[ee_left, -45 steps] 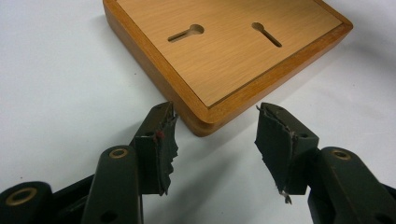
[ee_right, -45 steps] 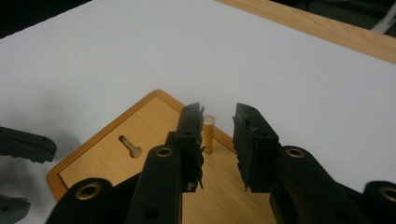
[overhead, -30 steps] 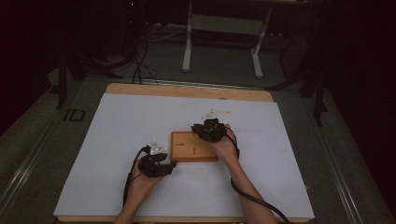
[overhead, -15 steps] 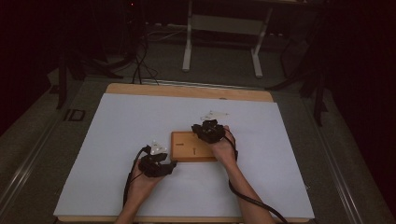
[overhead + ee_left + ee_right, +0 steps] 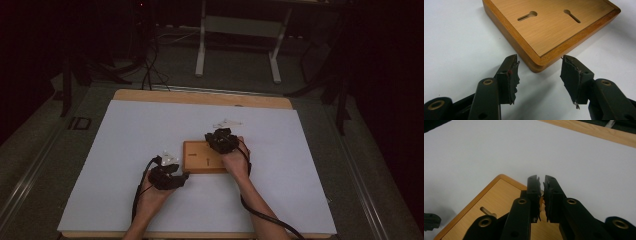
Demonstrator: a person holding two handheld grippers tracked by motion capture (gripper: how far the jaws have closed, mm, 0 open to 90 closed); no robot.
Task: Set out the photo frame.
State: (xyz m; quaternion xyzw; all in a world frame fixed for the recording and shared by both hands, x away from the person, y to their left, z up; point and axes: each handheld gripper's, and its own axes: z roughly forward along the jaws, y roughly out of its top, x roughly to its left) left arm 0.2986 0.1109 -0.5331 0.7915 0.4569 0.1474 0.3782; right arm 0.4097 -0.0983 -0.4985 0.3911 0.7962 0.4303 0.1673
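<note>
A flat wooden board (image 5: pixel 202 157) with two keyhole slots (image 5: pixel 526 16) lies on the white sheet. My left gripper (image 5: pixel 182 176) sits at the board's near left corner. Its jaws stand open on either side of that corner (image 5: pixel 539 67) without touching it. My right gripper (image 5: pixel 220 137) hovers over the board's far right corner (image 5: pixel 499 200). Its jaws (image 5: pixel 542 178) have closed further within the last second and are shut to a thin slit. I cannot tell whether anything thin sits between the pads.
The white sheet (image 5: pixel 125 150) covers a wooden table whose far edge (image 5: pixel 200 97) shows bare. Metal stand legs (image 5: pixel 272 60) and cables lie on the floor beyond. Cables trail back from both grippers along the forearms. The left gripper's tip (image 5: pixel 431 221) shows in the right gripper view.
The right gripper has edged slightly left over the board's corner. The left gripper and the board have stayed where they were.
</note>
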